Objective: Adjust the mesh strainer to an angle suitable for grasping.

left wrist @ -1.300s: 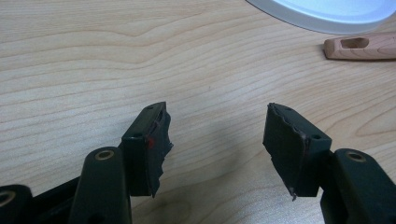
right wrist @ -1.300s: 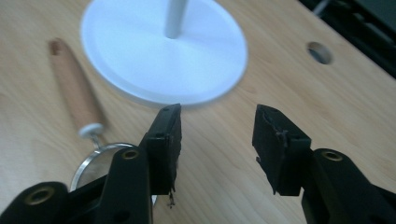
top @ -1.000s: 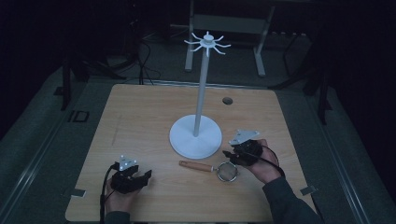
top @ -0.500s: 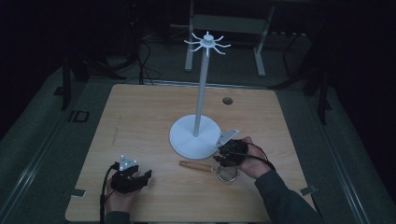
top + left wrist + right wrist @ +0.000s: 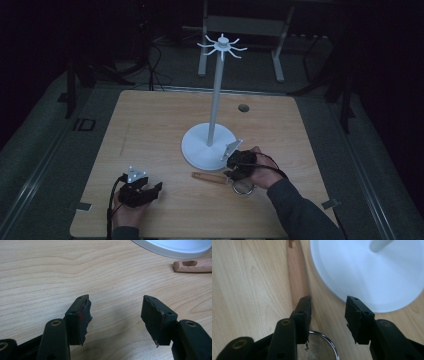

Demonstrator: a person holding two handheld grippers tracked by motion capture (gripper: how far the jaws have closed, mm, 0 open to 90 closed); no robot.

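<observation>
Right gripper (image 5: pixel 235 172), jaws parted and just been opening, nothing pinched, is hovering over strainer (image 5: pixel 243 186) at stand's (image 5: pixel 208 145) 5 o'clock for pickup; left gripper (image 5: pixel 150 192) is idling spread.

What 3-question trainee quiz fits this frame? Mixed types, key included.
1. True or false: the right gripper is clamped on the strainer.
2. The strainer's wooden handle lies: A) on the white stand base; B) on the table in front of the base; C) in the left gripper.
3. Fill in: the left gripper's jaws are ____, with nothing between them.

Key: 1 false; 2 B; 3 open.
</observation>
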